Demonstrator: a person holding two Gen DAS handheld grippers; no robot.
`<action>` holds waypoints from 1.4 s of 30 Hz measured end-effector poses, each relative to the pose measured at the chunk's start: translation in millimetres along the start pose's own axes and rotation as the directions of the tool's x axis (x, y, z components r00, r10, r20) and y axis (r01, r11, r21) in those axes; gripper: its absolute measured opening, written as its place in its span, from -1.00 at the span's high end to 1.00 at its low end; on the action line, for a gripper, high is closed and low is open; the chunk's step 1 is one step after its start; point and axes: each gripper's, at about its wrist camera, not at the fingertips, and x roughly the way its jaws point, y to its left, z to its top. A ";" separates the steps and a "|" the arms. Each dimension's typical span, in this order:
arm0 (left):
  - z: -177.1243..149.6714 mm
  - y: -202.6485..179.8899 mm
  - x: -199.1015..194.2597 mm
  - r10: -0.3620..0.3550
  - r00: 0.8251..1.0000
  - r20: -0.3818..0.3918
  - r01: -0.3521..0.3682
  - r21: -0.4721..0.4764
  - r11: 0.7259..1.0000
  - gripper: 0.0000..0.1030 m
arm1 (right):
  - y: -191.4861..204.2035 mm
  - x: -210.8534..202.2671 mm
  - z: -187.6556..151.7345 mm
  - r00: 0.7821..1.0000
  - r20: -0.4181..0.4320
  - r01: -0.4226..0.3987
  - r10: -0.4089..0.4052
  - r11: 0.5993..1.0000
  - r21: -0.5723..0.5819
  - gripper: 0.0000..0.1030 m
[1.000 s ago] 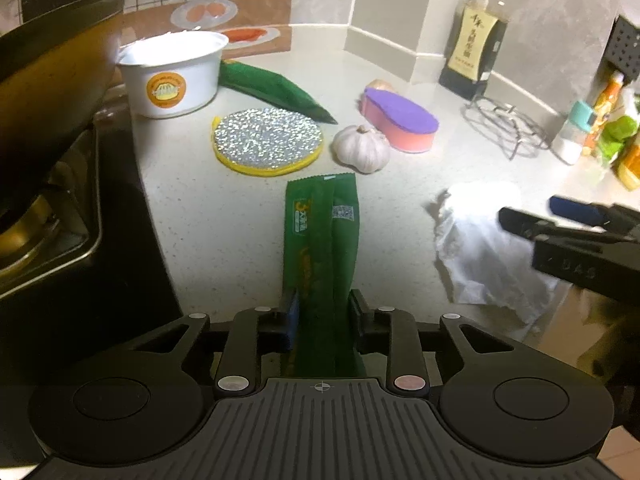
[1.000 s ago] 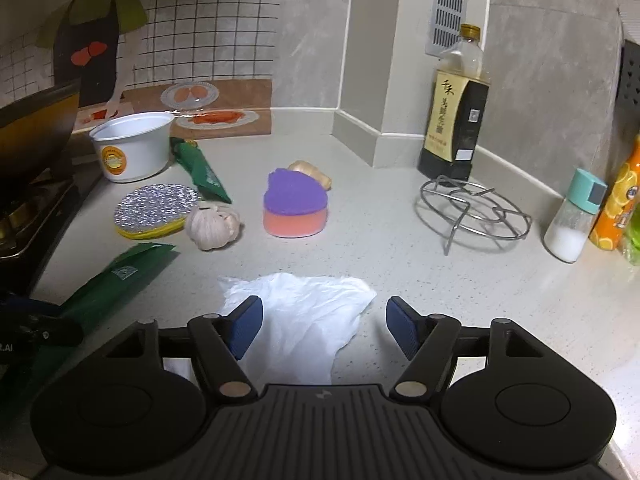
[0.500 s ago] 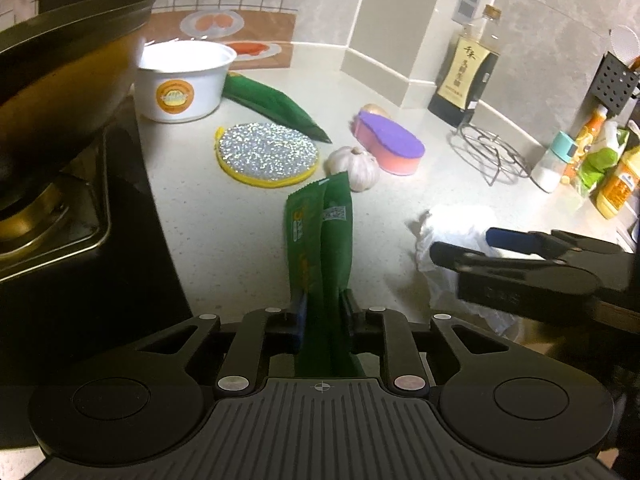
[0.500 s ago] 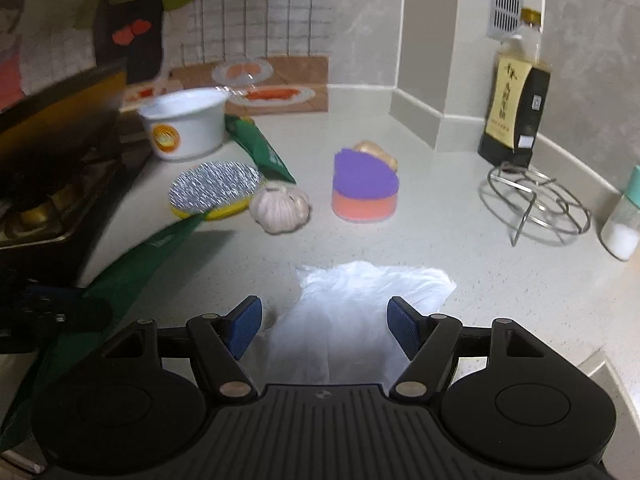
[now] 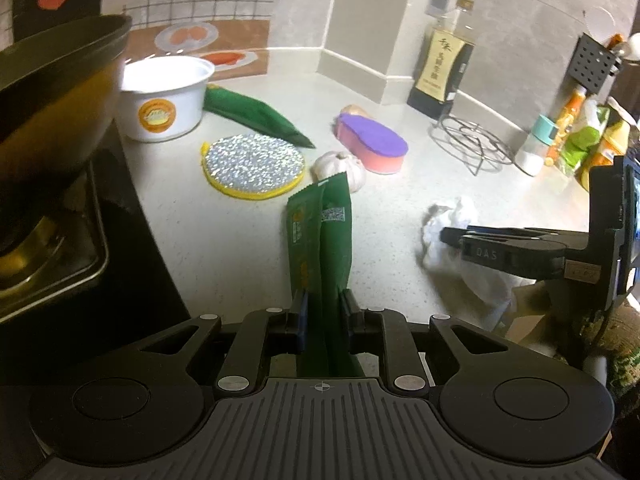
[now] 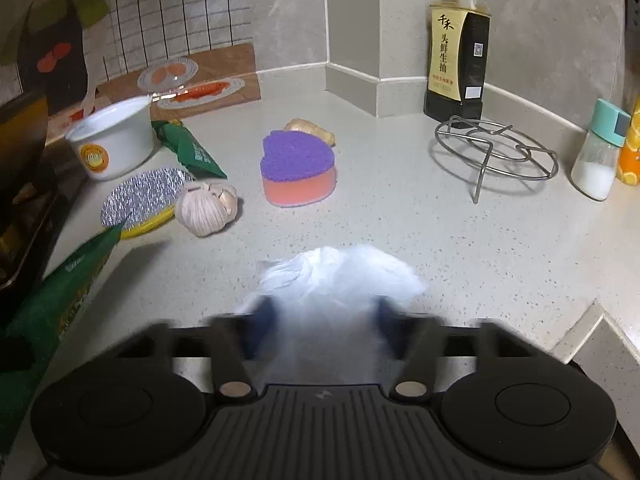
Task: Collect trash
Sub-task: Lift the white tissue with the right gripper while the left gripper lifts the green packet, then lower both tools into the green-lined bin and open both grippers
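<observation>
My left gripper [image 5: 324, 304] is shut on a long green wrapper [image 5: 324, 232], whose free end sticks out forward over the counter. The same wrapper [image 6: 68, 280] shows at the left edge of the right wrist view. My right gripper [image 6: 322, 314] is blurred, its jaws closing on a white tissue [image 6: 340, 272] that bunches up between the pads. From the left wrist view the right gripper [image 5: 452, 234] comes in from the right with the tissue [image 5: 452, 212] crumpled at its tips. A second green wrapper [image 5: 252, 114] and a white paper cup [image 5: 164, 96] lie further back.
A glittery scouring pad [image 5: 252, 164], a garlic bulb [image 5: 340, 164] and a purple-topped sponge [image 5: 372, 144] lie mid-counter. A wok [image 5: 52, 100] on the stove fills the left. A soy sauce bottle [image 6: 456, 40], wire trivet [image 6: 496, 152] and salt shaker [image 6: 596, 156] stand at the back right.
The left jaws closed onto the green wrapper and raised its near end. The right jaws, wide apart until half a second ago, have come in on the tissue and bunched it.
</observation>
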 end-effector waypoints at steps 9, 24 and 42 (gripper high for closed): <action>11.2 -28.8 5.1 -0.182 0.983 -0.008 0.182 0.082 0.980 0.61 | -22.5 -77.9 -0.3 0.993 0.108 -0.072 0.054 0.983 0.169 0.85; -63.7 -166.8 61.6 -0.551 0.751 -0.364 0.619 0.095 0.780 0.61 | -99.9 -203.1 -141.5 0.939 -0.112 0.341 -0.326 0.830 0.442 0.85; -269.8 -208.9 340.4 -0.268 0.569 -0.778 0.061 -0.285 0.957 0.53 | -206.7 -132.1 -309.8 0.914 -0.404 0.276 -0.014 0.753 0.598 0.85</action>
